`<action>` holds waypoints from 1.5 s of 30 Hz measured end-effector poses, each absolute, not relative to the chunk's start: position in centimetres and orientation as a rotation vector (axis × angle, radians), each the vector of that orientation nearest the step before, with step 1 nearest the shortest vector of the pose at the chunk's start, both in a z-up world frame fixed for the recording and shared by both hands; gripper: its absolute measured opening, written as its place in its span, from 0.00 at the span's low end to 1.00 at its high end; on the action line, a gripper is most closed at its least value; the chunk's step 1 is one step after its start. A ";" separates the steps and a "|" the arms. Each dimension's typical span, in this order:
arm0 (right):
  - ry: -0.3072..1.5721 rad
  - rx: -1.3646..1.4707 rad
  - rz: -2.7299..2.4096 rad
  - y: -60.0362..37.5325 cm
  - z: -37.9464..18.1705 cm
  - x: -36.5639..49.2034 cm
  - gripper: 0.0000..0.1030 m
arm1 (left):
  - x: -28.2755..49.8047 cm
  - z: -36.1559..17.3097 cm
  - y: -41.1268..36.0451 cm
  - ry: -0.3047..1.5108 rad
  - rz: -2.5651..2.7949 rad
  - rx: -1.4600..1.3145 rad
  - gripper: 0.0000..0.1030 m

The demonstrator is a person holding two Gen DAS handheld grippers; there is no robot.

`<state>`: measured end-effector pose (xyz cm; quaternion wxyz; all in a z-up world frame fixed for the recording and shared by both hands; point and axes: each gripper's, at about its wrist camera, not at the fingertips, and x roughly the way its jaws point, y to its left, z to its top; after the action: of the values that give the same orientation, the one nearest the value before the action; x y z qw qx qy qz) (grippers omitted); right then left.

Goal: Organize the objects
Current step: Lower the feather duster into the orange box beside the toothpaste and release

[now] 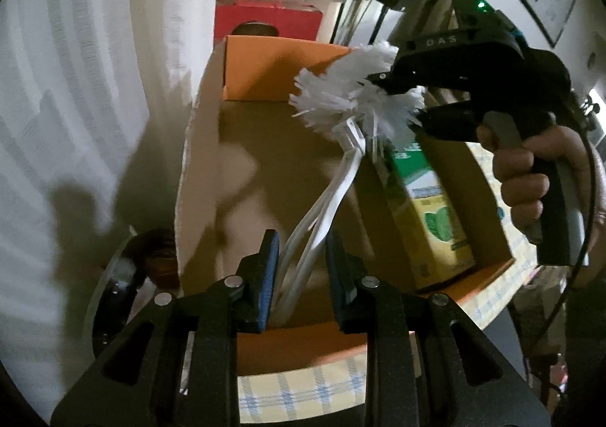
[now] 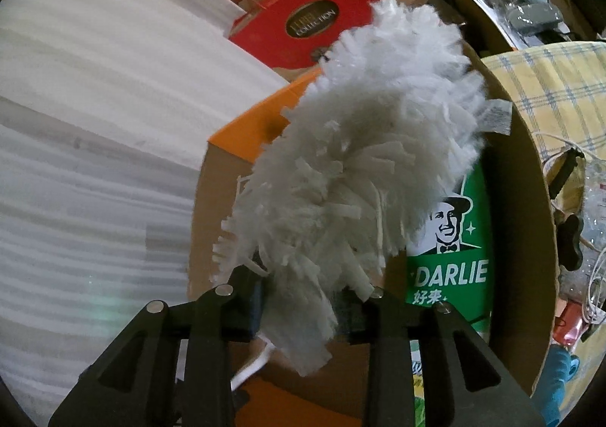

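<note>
A white duster hangs over an open cardboard box (image 1: 200,161) with an orange rim. My left gripper (image 1: 303,237) is shut on the duster's thin white handle (image 1: 322,199), which runs up from between the pads. The fluffy white head (image 1: 341,93) sits between the fingers of my right gripper (image 1: 399,97), held by a hand (image 1: 530,180). In the right wrist view the fluff (image 2: 371,124) fills the gap between the right gripper's (image 2: 299,287) pads and touches both. A green and yellow Darlie toothpaste carton (image 1: 431,207) (image 2: 450,275) stands inside the box (image 2: 530,180) on its right side.
Red gift boxes (image 1: 265,21) (image 2: 303,29) are stacked behind the box. A white ribbed curtain (image 1: 94,67) runs along the left. A yellow checked cloth (image 1: 303,389) (image 2: 549,78) lies under and beside the box. Cables and small clutter (image 2: 579,237) lie to its right.
</note>
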<state>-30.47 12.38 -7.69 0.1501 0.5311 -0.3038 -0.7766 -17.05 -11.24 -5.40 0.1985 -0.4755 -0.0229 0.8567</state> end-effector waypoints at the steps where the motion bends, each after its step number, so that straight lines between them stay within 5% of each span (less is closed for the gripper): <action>1: -0.861 1.537 -2.231 12.3 -7.9 -30.6 0.33 | -17.1 -5.5 -11.3 -0.064 2.399 -1.336 0.23; 4: -0.842 1.554 -2.227 12.2 -8.1 -30.8 0.40 | -17.2 -5.9 -11.4 -0.056 2.416 -1.346 0.23; 9: -0.808 1.582 -2.203 12.1 -8.3 -30.8 0.65 | -17.2 -6.0 -11.9 -0.076 2.437 -1.357 0.27; 17: -0.746 1.513 -2.250 13.3 -5.4 -29.4 0.70 | -16.8 -5.5 -11.6 -0.098 2.435 -1.341 0.42; 22: -0.680 1.483 -2.309 14.1 -3.2 -28.1 0.78 | -16.6 -4.6 -11.8 -0.157 2.440 -1.314 0.68; 28: -0.575 1.463 -2.366 14.3 -2.3 -26.6 0.82 | -16.1 -3.5 -11.5 -0.210 2.458 -1.274 0.88; 36: -0.380 1.450 -2.463 14.9 -2.1 -24.4 0.89 | -15.2 -2.1 -10.6 -0.225 2.488 -1.220 0.98; 45: -0.231 1.408 -2.605 16.9 -1.7 -21.5 0.95 | -14.8 -0.6 -9.2 -0.226 2.529 -1.187 0.99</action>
<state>-21.54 16.85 -1.67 0.0856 0.4723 -0.0776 -0.8738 -14.79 -9.17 -0.56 0.1685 -0.4173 -0.0795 0.8894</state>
